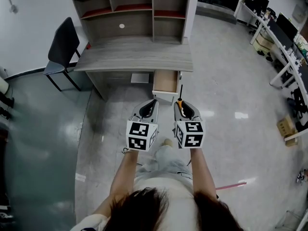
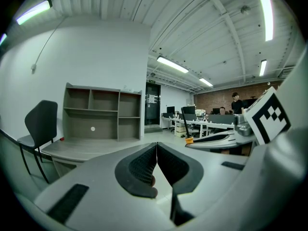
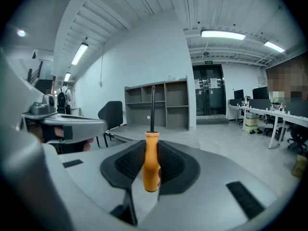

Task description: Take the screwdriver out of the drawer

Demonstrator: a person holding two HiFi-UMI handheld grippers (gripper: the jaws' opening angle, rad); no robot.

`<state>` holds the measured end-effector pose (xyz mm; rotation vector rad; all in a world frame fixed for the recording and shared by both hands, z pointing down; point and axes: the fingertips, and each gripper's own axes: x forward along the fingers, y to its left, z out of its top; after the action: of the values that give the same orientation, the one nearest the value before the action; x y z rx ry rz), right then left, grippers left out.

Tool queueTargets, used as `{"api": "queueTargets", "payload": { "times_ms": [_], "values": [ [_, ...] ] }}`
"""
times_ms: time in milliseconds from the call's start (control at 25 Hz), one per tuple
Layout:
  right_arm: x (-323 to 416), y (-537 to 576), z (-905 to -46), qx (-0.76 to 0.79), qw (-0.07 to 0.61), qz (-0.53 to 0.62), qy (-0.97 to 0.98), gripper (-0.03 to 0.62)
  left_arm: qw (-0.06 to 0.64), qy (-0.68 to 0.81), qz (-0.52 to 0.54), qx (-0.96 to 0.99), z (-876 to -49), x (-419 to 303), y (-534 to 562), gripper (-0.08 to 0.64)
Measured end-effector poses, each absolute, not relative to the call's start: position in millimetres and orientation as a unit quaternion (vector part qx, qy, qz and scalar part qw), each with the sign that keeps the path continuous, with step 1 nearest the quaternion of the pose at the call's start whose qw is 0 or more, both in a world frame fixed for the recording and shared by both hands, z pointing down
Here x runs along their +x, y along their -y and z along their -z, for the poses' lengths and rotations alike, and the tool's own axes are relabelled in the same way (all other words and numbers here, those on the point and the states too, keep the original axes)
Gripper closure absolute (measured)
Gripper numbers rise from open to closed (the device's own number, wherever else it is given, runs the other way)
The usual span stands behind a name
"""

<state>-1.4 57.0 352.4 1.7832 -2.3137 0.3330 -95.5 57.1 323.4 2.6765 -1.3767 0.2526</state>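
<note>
Head view: the screwdriver (image 1: 180, 98) is out of the open drawer (image 1: 164, 96), which sits well beyond the fingertips. Its shaft sticks out past the right gripper (image 1: 181, 106) toward the desk (image 1: 134, 57).

Left gripper view: the left gripper (image 2: 156, 150) has its 2 pads pressed together with nothing between them.

Right gripper view: the 2 pads pinch the orange handle from either side. The butt end hangs behind them and the black shaft rises ahead. The tool looks light and rigid, but its smooth plastic could swivel in the pinch. The thick handle is the better place to hold it, not the thin shaft.
</note>
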Motion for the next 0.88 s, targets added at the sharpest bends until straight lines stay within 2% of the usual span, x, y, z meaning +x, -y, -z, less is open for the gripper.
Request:
{"api": "queueTargets", "payload": {
  "times_ms": [880],
  "values": [
    [4.6, -101.5, -313.9, 0.591, 0.075, -0.021, 0.803, 0.496, 0.051, 0.482, -0.074, 0.871, -301.6, -80.3, -107.0, 0.543]
  ]
}}
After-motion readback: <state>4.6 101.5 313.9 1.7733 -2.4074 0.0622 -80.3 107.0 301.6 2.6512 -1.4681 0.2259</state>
